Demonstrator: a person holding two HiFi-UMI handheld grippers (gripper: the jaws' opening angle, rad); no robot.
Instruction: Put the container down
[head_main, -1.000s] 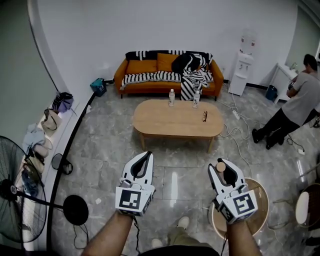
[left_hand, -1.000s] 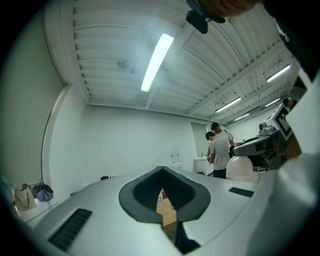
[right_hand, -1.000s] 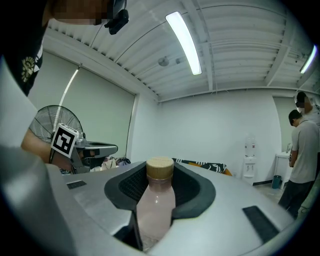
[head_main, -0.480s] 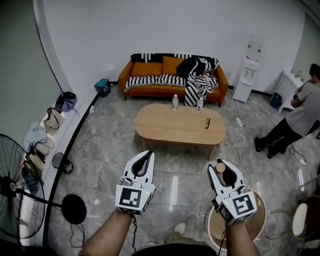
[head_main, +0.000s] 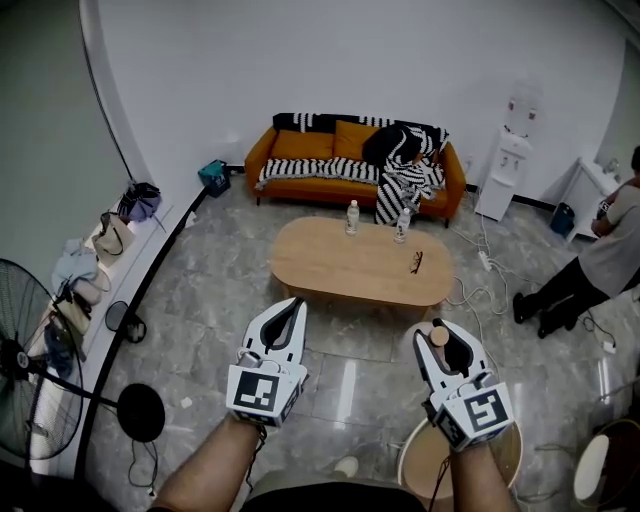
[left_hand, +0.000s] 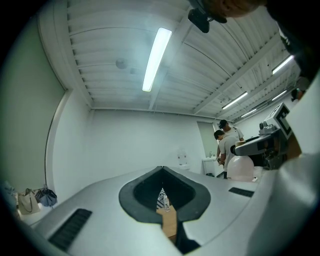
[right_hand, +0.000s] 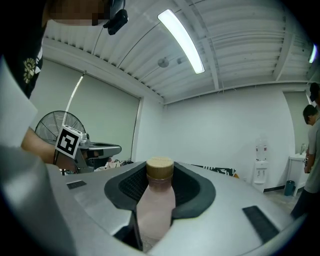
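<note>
Pink bottle (right_hand: 156, 205) with a tan cap, clamped upright between the jaws of the right gripper (head_main: 450, 338); cap level with the jaw tips, body filling the dark cut-out between the pads. Held in the air, resting on no surface, seen in the head view over the far rim of a round wooden stool (head_main: 412, 468) on the floor below. Well apart from the coffee table.

Left gripper (head_main: 292, 308): jaws closed tip to tip, nothing gripped; only a thin slit left between the pads, with a sliver of the room showing through it. Held level with the right gripper, the two apart, both pointed toward the coffee table.

Room ahead, as seen in the head view:
- Grey marble-pattern floor (head_main: 200, 300), glossy.
- Oval wooden coffee table (head_main: 345, 270), carrying two water bottles (head_main: 352, 217) near its far edge and a pair of glasses (head_main: 416, 262) toward its right end.
- Orange sofa (head_main: 305, 160) against the white wall, draped with a black-and-white striped blanket (head_main: 400, 188).
- White water dispenser (head_main: 505, 160) to the right of the sofa.
- Black standing fan (head_main: 20, 375) at far left, round base on the floor.
- Bags (head_main: 138, 202) lined along a low ledge at left.
- Person (head_main: 600, 262) at the right edge, bent forward.
</note>
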